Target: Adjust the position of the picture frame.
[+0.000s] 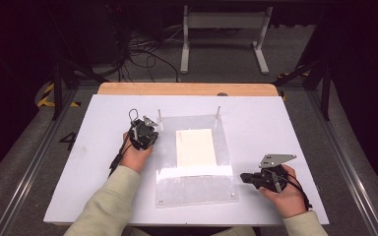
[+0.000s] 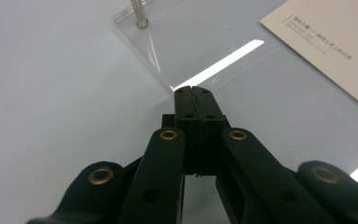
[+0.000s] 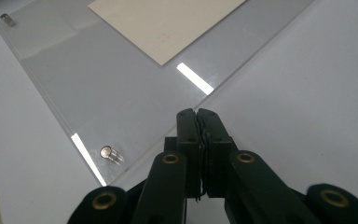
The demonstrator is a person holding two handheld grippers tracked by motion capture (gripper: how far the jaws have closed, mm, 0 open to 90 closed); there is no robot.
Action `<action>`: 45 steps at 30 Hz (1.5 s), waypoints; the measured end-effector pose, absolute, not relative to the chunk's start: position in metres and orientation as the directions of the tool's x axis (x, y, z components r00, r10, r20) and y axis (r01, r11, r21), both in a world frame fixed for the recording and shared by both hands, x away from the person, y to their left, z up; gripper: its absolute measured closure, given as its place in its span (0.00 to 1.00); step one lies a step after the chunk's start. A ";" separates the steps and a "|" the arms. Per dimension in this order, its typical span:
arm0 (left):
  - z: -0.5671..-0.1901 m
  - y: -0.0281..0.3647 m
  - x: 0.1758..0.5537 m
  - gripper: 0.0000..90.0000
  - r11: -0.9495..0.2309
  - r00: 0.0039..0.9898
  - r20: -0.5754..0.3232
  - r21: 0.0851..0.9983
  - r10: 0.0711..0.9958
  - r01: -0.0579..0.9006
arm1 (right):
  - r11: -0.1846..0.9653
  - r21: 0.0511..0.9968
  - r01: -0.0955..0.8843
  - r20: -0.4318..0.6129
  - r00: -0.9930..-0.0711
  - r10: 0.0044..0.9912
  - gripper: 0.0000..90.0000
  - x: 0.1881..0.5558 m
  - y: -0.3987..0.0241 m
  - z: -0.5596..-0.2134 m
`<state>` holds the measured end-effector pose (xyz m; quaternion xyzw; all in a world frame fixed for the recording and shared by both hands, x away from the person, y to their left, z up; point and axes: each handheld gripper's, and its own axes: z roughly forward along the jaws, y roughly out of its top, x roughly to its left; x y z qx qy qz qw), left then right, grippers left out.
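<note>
Acrylic sheet [image 1: 195, 189] — clear, glossy, rectangular — lies flat at the centre of the high view on a matte white table [image 1: 88, 162], with a cream paper card [image 1: 195, 147] lying flat on its upper half and a bright strip of glare just below the card. Two thin metal pins [image 1: 218, 111] stand upright at its far corners; small round fasteners sit in the near corners. The left gripper [image 1: 146, 129], black and angular, is held just off the sheet's left edge in the left-centre of the high view, its jaws pressed together with nothing between them. In the left gripper view the closed tips sit right at the sheet's bevelled edge, whether touching I cannot tell, with one pin at the top of the frame. The right gripper [image 1: 244, 177], at the lower right beside the sheet's right edge, is likewise pressed together on nothing — its own view shows a silver fastener [image 3: 109, 153] at lower left.
</note>
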<state>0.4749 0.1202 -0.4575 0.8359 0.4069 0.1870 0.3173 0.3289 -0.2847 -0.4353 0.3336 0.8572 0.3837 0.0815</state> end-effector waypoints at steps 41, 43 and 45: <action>-0.461 0.133 0.309 0.94 -0.649 0.972 -0.083 0.732 0.219 0.209 | 0.660 0.699 0.273 0.014 -0.929 0.370 0.92 0.302 -0.257 -0.446; -0.459 0.132 0.306 0.93 -0.663 0.969 -0.065 0.718 0.236 0.210 | 0.662 0.699 0.269 0.012 -0.930 0.366 0.92 0.302 -0.257 -0.446; -0.457 0.134 0.304 0.89 -0.687 0.966 -0.006 0.702 0.258 0.188 | 0.664 0.699 0.267 0.011 -0.931 0.364 0.92 0.302 -0.257 -0.446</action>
